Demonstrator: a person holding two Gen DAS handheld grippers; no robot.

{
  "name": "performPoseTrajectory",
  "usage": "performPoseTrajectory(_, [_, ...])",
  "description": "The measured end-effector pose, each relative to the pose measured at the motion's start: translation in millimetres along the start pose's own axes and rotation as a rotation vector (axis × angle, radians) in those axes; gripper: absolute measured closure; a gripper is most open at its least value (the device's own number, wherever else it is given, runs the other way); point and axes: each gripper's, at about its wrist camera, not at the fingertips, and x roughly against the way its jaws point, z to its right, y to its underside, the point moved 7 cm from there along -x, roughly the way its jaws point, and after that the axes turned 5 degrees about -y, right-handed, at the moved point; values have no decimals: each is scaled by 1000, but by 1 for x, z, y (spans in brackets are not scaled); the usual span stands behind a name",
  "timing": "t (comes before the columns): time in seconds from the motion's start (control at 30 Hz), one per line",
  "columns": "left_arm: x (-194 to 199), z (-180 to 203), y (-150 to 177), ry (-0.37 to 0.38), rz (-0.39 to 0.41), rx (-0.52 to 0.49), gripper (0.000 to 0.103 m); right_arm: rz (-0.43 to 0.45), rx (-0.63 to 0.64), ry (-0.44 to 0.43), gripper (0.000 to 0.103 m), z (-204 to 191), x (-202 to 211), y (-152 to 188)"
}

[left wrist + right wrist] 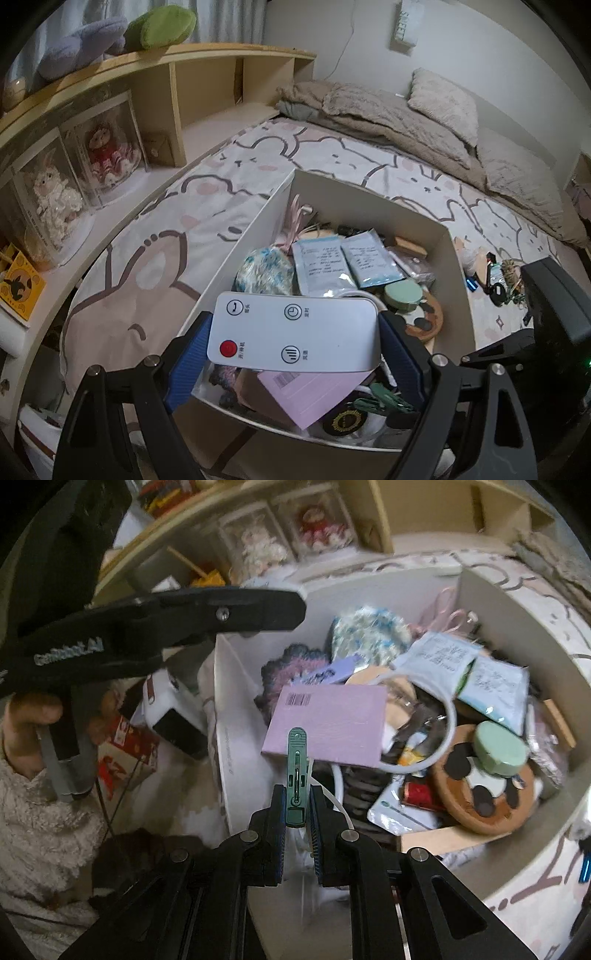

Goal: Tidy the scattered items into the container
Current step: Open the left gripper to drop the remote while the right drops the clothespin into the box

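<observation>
Holding remote over box rim | left gripper clamped | right gripper pinching green clip

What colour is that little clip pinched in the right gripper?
The clip is dark green, clearest in the right wrist view, pinched in the right gripper.

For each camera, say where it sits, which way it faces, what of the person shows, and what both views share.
Left wrist: on the left gripper, tilted down over the box on the bed; its fingers hold a white remote.
Right wrist: on the right gripper, tilted down into the box; its fingers pinch a green clip; a hand shows at left.
Shared: the box, pink card, green round case.
</observation>
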Motion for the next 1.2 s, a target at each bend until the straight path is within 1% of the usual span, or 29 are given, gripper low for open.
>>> performPoseTrajectory(0.07, [-4, -2, 2, -7, -18, 7, 16, -5, 1, -2, 90, 1, -2, 1])
performPoseTrajectory(0.2, [-12, -1, 5, -3, -51, 17, 16, 55, -34, -34, 89, 6, 9, 4])
performPoseTrajectory(0.23, [-15, 0, 5, 0, -60, 18, 16, 75, -56, -43, 82, 10, 13, 5])
performPoseTrajectory(0.27, [-16, 1, 6, 2, -66, 17, 16, 100, -83, -52, 63, 14, 18, 5])
performPoseTrajectory(0.3, [-19, 3, 6, 3, -73, 14, 16, 121, -103, -65, 47, 17, 23, 5])
performPoseTrajectory(0.33, [-20, 4, 6, 3, -77, 11, 16, 151, -106, -95, 35, 16, 28, 4])
performPoseTrajectory(0.37, [-22, 6, 7, 2, -83, 7, 16, 163, -103, -122, 32, 13, 32, 3])
performPoseTrajectory(0.47, [-25, 8, 8, 14, -101, 12, 16, 167, -75, -123, 32, 5, 37, 2])
performPoseTrajectory(0.53, [-26, 9, 10, 23, -115, 13, 16, 188, -85, -136, 32, 5, 42, 3])
performPoseTrajectory(0.63, [-29, 12, 14, 22, -143, -15, 16, 230, -109, -171, 32, 8, 53, 5])
performPoseTrajectory(0.7, [-30, 15, 17, 27, -161, -30, 16, 255, -106, -179, 32, 8, 62, 6])
performPoseTrajectory(0.97, [-26, 42, 34, 98, -250, -101, 16, 389, -132, -200, 32, 17, 104, -2])
performPoseTrajectory(1.07, [-26, 52, 42, 122, -280, -109, 16, 415, -143, -202, 32, 21, 113, 0])
performPoseTrajectory(1.2, [-24, 65, 54, 147, -311, -126, 16, 427, -159, -204, 32, 27, 117, 4])
